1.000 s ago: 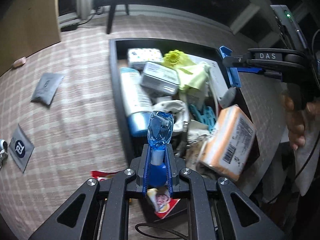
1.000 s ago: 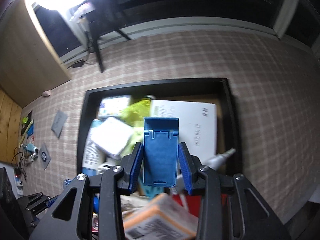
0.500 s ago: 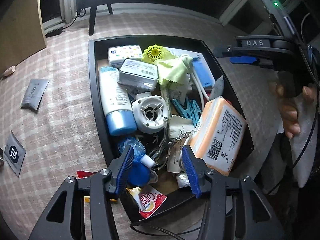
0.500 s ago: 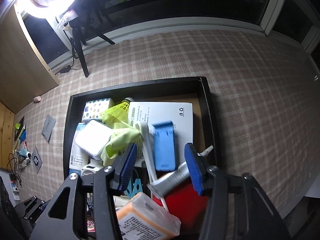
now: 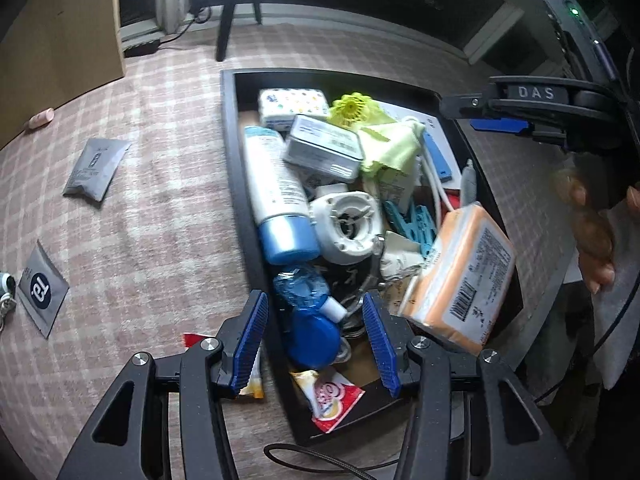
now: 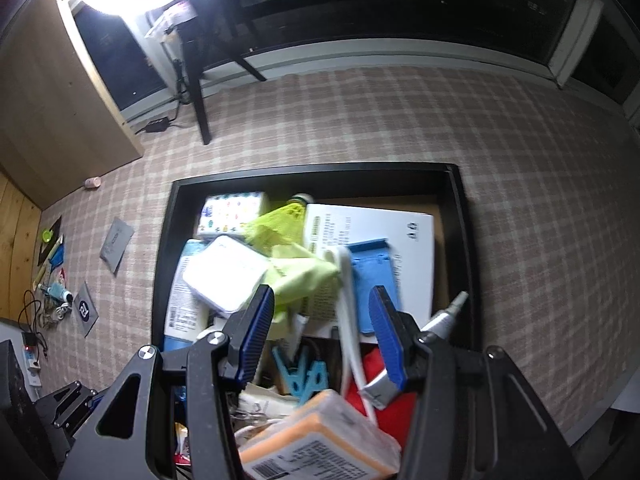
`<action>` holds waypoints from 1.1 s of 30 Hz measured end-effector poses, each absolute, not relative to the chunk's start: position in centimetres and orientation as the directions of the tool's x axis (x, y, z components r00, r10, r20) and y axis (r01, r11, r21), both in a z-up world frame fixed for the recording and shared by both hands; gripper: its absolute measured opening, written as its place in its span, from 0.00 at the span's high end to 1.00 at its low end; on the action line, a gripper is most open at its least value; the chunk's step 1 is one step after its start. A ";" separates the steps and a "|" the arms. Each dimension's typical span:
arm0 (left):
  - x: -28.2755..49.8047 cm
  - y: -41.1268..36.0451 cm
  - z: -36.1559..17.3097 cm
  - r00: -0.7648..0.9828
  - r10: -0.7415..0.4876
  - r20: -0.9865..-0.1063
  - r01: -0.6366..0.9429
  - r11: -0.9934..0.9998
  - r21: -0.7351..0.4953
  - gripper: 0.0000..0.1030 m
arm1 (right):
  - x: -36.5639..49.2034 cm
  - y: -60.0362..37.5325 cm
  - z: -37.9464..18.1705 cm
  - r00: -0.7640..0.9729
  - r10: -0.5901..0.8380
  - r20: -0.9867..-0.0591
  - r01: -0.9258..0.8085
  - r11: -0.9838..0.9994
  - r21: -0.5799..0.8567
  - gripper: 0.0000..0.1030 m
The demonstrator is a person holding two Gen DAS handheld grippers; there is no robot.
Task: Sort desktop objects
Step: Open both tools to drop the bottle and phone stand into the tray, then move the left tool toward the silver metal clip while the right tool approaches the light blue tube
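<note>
A black tray (image 5: 229, 128) on the checked cloth is full of small things. In the left wrist view my left gripper (image 5: 316, 338) is open and empty above the tray's near end, over a small blue bottle (image 5: 308, 312) that lies in the tray. In the right wrist view my right gripper (image 6: 322, 334) is open and empty above the tray (image 6: 460, 216), over a blue phone stand (image 6: 374, 276) lying flat on a white booklet (image 6: 412, 236). The right gripper also shows in the left wrist view (image 5: 500, 124), high at the right.
The tray also holds an orange tissue pack (image 5: 460, 276), a white tube (image 5: 276, 184), a tin box (image 5: 324, 148), a yellow-green cloth (image 6: 296, 272) and blue clips (image 6: 304, 376). Grey sachets (image 5: 96, 168) and a snack packet (image 5: 248, 384) lie on the cloth to the left.
Both grippers opened. The left let go of the blue bottle, which now lies in the tray. The right let go of the blue phone stand, now on the booklet. Both grippers have drawn back.
</note>
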State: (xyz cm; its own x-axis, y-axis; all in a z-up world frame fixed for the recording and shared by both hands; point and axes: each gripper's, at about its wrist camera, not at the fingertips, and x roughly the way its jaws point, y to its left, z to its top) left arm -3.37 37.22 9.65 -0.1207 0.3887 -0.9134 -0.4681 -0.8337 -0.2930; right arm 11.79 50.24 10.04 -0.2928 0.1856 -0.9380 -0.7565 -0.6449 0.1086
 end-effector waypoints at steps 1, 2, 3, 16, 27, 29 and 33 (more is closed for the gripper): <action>-3.6 36.8 9.6 -0.125 0.384 -0.915 -0.457 -0.841 -0.291 0.54 | 11.4 50.0 10.0 -0.296 0.181 -0.938 -0.751 -0.650 0.112 0.53; -3.8 36.3 9.6 -0.131 0.381 -0.915 -0.447 -0.847 -0.289 0.54 | 11.1 49.8 10.1 -0.300 0.177 -0.937 -0.745 -0.657 0.114 0.53; -4.2 35.6 9.5 -0.140 0.375 -0.916 -0.432 -0.856 -0.284 0.54 | 10.4 49.4 10.1 -0.305 0.170 -0.937 -0.734 -0.669 0.117 0.53; -7.8 23.2 8.3 -0.235 0.278 -0.931 -0.188 -0.953 -0.237 0.54 | 0.6 42.6 10.1 -0.352 0.066 -0.934 -0.549 -0.822 0.149 0.53; -8.6 9.7 7.0 -0.287 0.181 -0.941 0.115 -0.968 -0.221 0.54 | -9.4 33.8 9.9 -0.370 -0.051 -0.928 -0.316 -0.932 0.177 0.53; -8.5 6.5 6.8 -0.295 0.167 -0.941 0.193 -0.954 -0.230 0.54 | -11.4 31.6 9.9 -0.369 -0.066 -0.927 -0.261 -0.950 0.172 0.53; -8.3 1.3 6.2 -0.302 0.141 -0.943 0.324 -0.915 -0.240 0.54 | -14.5 28.0 9.5 -0.360 -0.101 -0.927 -0.176 -0.969 0.174 0.53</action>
State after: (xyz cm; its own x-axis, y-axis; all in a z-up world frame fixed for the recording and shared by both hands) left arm -8.28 1.30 6.23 -0.3015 0.1406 -0.9430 0.3235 -0.9153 -0.2400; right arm -14.55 28.03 9.53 -0.3601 -0.1010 -0.9274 -0.1761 -0.9689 0.1739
